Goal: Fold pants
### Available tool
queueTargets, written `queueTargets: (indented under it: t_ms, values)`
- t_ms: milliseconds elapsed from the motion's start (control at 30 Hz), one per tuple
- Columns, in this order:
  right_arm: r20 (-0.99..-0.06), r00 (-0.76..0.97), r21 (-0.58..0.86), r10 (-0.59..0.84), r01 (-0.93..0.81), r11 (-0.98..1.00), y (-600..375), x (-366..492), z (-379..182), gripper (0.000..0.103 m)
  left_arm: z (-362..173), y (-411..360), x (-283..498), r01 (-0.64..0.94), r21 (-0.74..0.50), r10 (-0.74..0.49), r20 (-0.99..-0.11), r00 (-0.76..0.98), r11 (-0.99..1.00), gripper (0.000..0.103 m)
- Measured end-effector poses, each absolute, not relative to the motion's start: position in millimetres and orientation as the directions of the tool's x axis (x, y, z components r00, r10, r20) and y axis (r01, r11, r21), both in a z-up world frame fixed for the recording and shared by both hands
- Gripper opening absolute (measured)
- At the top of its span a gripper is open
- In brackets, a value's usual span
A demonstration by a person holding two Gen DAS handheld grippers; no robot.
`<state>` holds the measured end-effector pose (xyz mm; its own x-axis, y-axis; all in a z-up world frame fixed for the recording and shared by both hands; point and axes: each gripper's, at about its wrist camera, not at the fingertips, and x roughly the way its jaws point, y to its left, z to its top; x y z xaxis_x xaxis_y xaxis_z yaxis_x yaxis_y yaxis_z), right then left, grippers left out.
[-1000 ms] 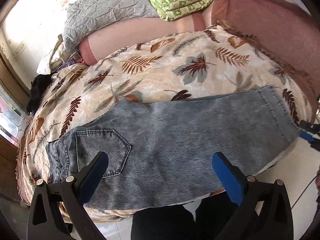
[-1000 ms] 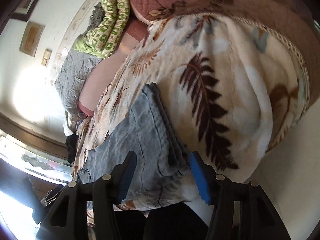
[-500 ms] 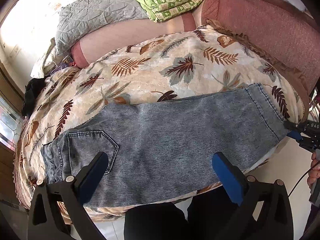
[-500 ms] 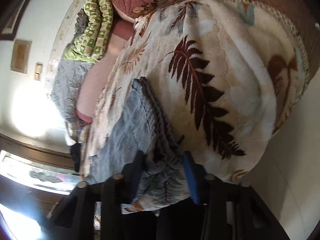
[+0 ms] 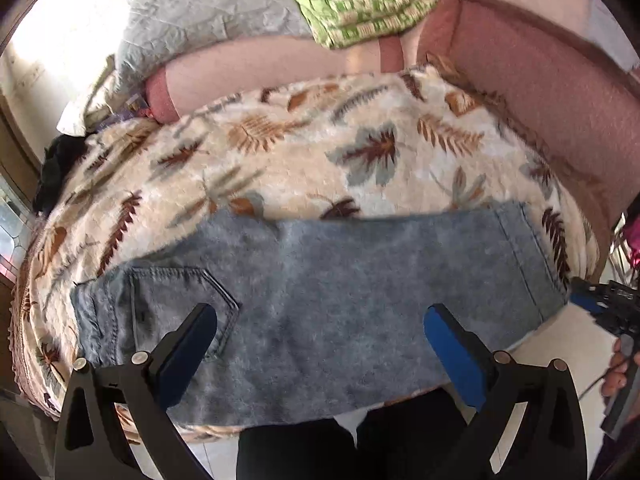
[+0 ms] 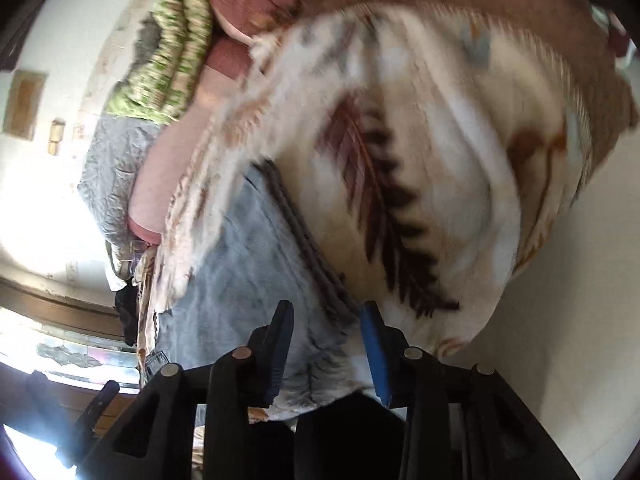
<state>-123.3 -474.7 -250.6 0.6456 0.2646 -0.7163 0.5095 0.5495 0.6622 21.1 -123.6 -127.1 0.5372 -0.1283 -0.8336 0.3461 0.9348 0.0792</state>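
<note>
- Right gripper (image 6: 326, 344): jaws have come in from wide around the hem end of the jeans (image 6: 248, 280) and are now opening slightly. The bunched hem still sits between the blue pads. The view is blurred, so whether they still pinch the cloth is hard to call; probably they do, loosely.
- Meaning: the leg end looks gathered for a lift-and-fold toward the waist, but the hold may need re-seating first.
- Left gripper (image 5: 320, 344): jaws wide apart, nothing between them, hovering over the jeans near the back pocket (image 5: 180, 300), lower left of frame. No change from a second ago.
- Jeans (image 5: 340, 312): already doubled leg on leg, lying flat across the lower half of the left view; waist at left, hem at right, along the near edge of the leaf-print blanket (image 5: 320, 160).
- Surroundings: green patterned quilt (image 5: 360, 4) and grey quilt (image 5: 192, 24) at top of frame, well apart from the jeans.
- Obstacles: the plush blanket could get nipped together with the hem. The fold path across the blanket is open.
</note>
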Motion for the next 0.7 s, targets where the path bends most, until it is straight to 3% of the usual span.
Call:
queueTargets:
  t_ms: [100,267,700]
  values:
    - [-0.712,0.678,0.614,0.182,0.475,0.631,-474,-126,-217,0.044,-130,-120,16,0.348,0.08,-0.133,-0.827,0.546,0.934,0.103]
    - [-0.631,0.751,0.644,0.192,0.37,0.67,-455,-123,-187,0.051,-142,-117,9,0.373,0.094,-0.123,-0.847,0.518,0.923,0.103]
    - [-0.653,0.738,0.56,0.172,0.316,0.766,-420,-106,-169,0.051,-121,-93,4,0.317,0.111,-0.107,-0.795,0.597,0.942,0.103]
